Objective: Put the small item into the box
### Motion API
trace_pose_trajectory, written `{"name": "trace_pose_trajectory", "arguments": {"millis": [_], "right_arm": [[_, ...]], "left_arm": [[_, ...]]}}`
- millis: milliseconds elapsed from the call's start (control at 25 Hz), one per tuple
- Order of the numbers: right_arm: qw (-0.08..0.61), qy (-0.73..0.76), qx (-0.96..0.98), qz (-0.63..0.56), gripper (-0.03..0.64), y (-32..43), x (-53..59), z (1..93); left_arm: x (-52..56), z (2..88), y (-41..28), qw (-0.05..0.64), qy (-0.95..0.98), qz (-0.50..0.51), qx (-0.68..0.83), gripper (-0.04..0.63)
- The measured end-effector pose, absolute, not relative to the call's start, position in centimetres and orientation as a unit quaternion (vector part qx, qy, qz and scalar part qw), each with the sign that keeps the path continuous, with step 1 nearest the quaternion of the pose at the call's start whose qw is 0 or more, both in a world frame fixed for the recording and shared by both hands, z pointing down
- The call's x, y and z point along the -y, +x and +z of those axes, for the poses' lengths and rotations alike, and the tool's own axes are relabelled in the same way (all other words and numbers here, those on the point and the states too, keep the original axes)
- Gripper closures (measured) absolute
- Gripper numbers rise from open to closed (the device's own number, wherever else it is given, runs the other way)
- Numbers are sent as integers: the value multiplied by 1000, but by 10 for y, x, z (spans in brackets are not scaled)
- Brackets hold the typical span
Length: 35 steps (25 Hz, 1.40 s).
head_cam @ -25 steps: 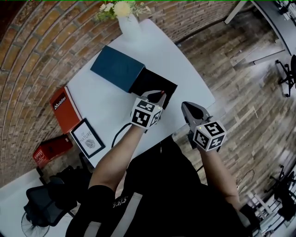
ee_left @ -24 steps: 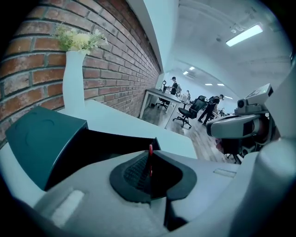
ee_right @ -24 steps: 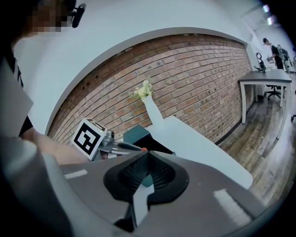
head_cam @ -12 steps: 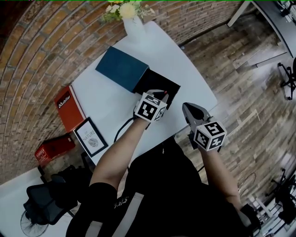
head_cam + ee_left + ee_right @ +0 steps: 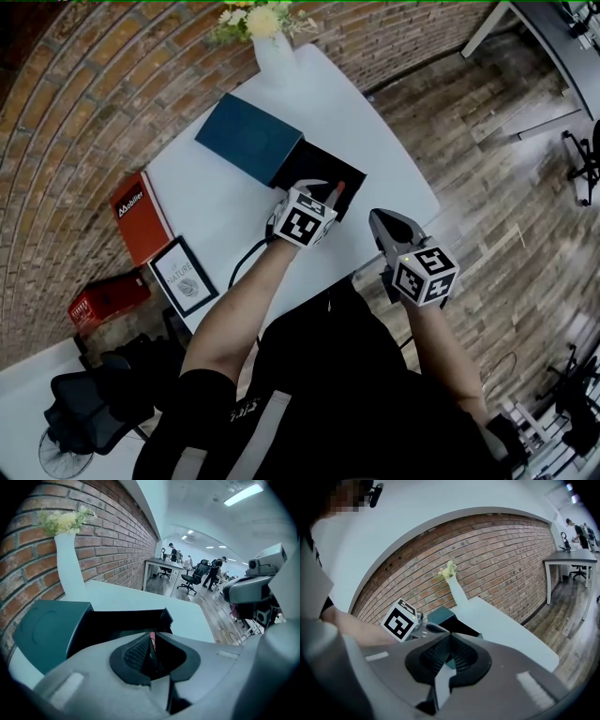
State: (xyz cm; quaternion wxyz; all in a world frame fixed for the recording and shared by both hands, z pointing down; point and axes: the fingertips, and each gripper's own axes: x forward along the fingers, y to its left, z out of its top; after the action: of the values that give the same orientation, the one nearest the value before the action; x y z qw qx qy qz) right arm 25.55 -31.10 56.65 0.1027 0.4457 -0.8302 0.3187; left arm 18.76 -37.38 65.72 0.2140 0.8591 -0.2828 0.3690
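An open black box point(image 5: 314, 169) lies on the white table point(image 5: 211, 202), with its teal lid point(image 5: 248, 139) leaning at its far left side. My left gripper point(image 5: 330, 193) hovers at the box's near edge, shut on a small red item point(image 5: 339, 188). In the left gripper view the red item point(image 5: 152, 639) shows as a thin sliver between the jaws, with the black box point(image 5: 117, 623) and teal lid point(image 5: 47, 630) just beyond. My right gripper point(image 5: 379, 219) hangs off the table's near right edge, shut and with nothing in it point(image 5: 450, 637).
A white vase with flowers point(image 5: 267, 42) stands at the table's far end. A red book point(image 5: 136, 217), a framed picture point(image 5: 183, 277) and a red box point(image 5: 108, 300) sit along the left side. An office chair point(image 5: 84, 422) stands at lower left.
My left gripper has edged forward with the red item, so its tips now reach over the box's near edge. The right gripper has stayed where it was.
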Motion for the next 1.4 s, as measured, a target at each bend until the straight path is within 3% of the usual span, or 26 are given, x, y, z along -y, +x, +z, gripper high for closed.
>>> {"name": "trace_pose_trajectory", "arguments": {"millis": [320,400,1080,1400], "right_arm": [[99,442,836,310,615,256,315,555],[96,440,839,306,615,256,317,549],[83,392,886,232,617,195,339,492],[51,403,894,191,617,140,323,432]], "left_arm": [[380,622,165,213,860,321,334,557],[384,601,153,207,859,293,365,588],[372,446,41,94,850,182,485,589],[341,419,-23,112,847,124,504,589]]}}
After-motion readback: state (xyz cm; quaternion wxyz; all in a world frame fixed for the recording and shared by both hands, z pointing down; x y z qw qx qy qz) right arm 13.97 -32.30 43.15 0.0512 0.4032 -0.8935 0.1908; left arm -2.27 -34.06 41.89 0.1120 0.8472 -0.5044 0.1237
